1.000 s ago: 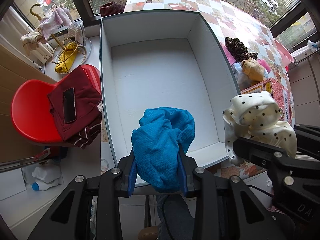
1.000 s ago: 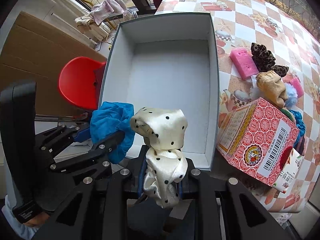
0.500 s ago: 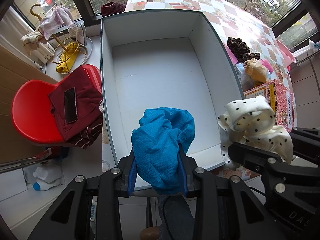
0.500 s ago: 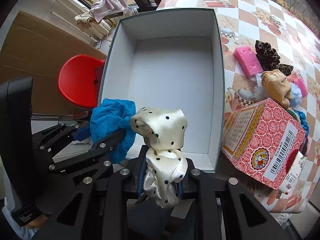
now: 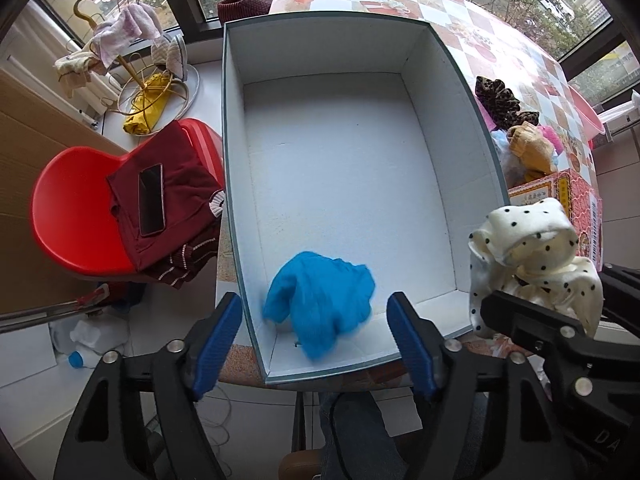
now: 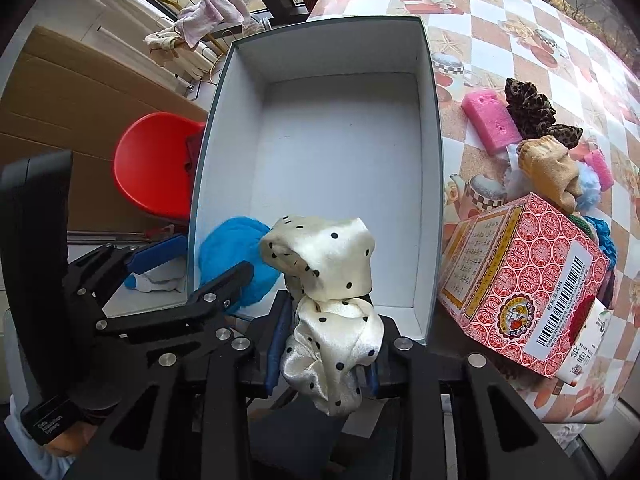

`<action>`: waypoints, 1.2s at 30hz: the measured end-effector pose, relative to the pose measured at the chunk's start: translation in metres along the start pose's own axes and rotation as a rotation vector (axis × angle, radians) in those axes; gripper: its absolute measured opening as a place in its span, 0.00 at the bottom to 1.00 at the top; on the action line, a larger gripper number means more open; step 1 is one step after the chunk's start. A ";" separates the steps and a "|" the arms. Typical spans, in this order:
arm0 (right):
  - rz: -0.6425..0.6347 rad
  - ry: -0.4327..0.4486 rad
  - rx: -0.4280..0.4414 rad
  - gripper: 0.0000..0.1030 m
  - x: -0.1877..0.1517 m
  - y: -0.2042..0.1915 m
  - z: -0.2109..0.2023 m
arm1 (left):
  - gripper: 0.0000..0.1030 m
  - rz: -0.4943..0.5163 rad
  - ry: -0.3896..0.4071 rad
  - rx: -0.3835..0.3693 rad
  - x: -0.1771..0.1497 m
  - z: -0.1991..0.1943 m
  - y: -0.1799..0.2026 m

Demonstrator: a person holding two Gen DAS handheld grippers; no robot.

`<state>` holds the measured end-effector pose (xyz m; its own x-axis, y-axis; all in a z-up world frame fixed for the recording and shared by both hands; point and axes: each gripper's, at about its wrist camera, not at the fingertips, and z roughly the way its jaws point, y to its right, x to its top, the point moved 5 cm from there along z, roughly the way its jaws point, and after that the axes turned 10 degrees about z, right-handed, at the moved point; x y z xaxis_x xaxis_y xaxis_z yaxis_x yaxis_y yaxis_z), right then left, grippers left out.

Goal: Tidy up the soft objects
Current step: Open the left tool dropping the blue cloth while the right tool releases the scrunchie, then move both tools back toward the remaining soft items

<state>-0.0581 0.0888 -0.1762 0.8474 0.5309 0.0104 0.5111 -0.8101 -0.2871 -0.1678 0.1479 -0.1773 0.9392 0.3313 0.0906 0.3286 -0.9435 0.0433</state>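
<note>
Already the first drop is underway. Far left, off the table, a red chair (image 5: 76, 216) is carrying folded dark red clothing (image 5: 168, 184) with a phone (image 5: 151, 200) on top; none of that looks part of the job.

The left gripper (image 5: 316, 340) is pointing down over the near left corner of the white box (image 5: 472, 152), and its jaws have just been opening; they are standing wide now, blue pads clear of any cloth. The blue cloth (image 5: 320, 304) is blurred, falling or just landing inside the box at that near left corner. Otherwise the box floor is showing bare.

Moving right, the right gripper (image 6: 324, 354) is hanging over the box's near edge with the cream polka-dot scrunchie (image 6: 328, 312) between its pads. Its jaws have just been opening a little; they are narrow, and the fabric is bulging between and above them, seemingly pinched for now.

Further right on the checked tablecloth (image 6: 520, 32), soft items are waiting: a pink sponge (image 6: 490, 122), a leopard-print scrunchie (image 6: 530, 110), a tan cloth piece (image 6: 550, 168), pale blue fluff (image 6: 588, 188), crowded behind a red patterned carton (image 6: 516, 284).

Judgement: one item nearly in, the second about to go, most of the pile untouched; early stage.
</note>
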 end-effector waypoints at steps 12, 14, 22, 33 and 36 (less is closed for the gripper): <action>0.008 0.088 -0.068 0.74 0.004 0.004 -0.021 | 0.99 -0.084 -0.008 -0.026 0.004 -0.003 -0.014; 0.011 0.115 -0.054 0.89 0.005 0.004 -0.031 | 0.99 -0.081 -0.011 -0.045 0.007 -0.005 -0.012; 0.068 0.241 -0.046 0.94 0.011 0.025 -0.081 | 1.00 -0.013 0.016 -0.074 0.031 -0.023 0.013; 0.444 0.277 -0.113 0.94 0.009 0.180 -0.106 | 1.00 0.112 0.049 -0.057 0.080 -0.044 0.063; 0.521 0.236 -0.123 0.94 0.007 0.219 -0.093 | 1.00 0.128 0.031 -0.049 0.090 -0.040 0.077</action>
<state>0.0730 -0.1085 -0.1505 0.9934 -0.0041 0.1150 0.0190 -0.9799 -0.1988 -0.0620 0.1054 -0.1259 0.9691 0.2096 0.1297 0.2008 -0.9765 0.0781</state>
